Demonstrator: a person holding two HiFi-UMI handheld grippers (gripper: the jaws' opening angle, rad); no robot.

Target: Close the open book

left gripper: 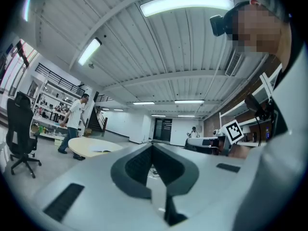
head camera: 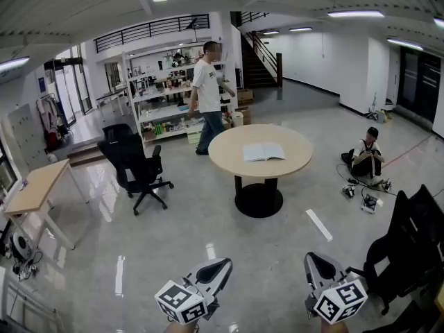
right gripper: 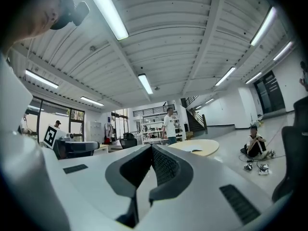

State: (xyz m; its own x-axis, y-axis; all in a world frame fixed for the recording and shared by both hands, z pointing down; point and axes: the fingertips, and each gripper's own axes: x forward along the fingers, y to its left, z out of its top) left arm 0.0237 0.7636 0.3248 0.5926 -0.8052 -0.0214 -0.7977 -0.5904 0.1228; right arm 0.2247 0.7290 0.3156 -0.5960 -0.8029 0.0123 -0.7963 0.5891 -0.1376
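Observation:
An open book (head camera: pixel 263 151) with pale pages lies flat on a round beige table (head camera: pixel 229 159) several steps ahead, in the middle of the room. It also shows small in the left gripper view as the book (left gripper: pixel 103 150) and in the right gripper view as the book (right gripper: pixel 196 150). My left gripper (head camera: pixel 225 262) and right gripper (head camera: pixel 310 257) are at the bottom of the head view, far short of the table. Both point level toward it. The left gripper (left gripper: pixel 152 146) and the right gripper (right gripper: pixel 152 147) have jaws closed tip to tip with nothing between them.
A black office chair (head camera: pixel 135 165) stands left of the table. A person (head camera: pixel 207 96) walks behind it by the shelves (head camera: pixel 163 96). Another person (head camera: pixel 365 159) sits on the floor at the right. Black chairs (head camera: pixel 409 241) are near my right side, a wooden desk (head camera: pixel 38 186) at the left.

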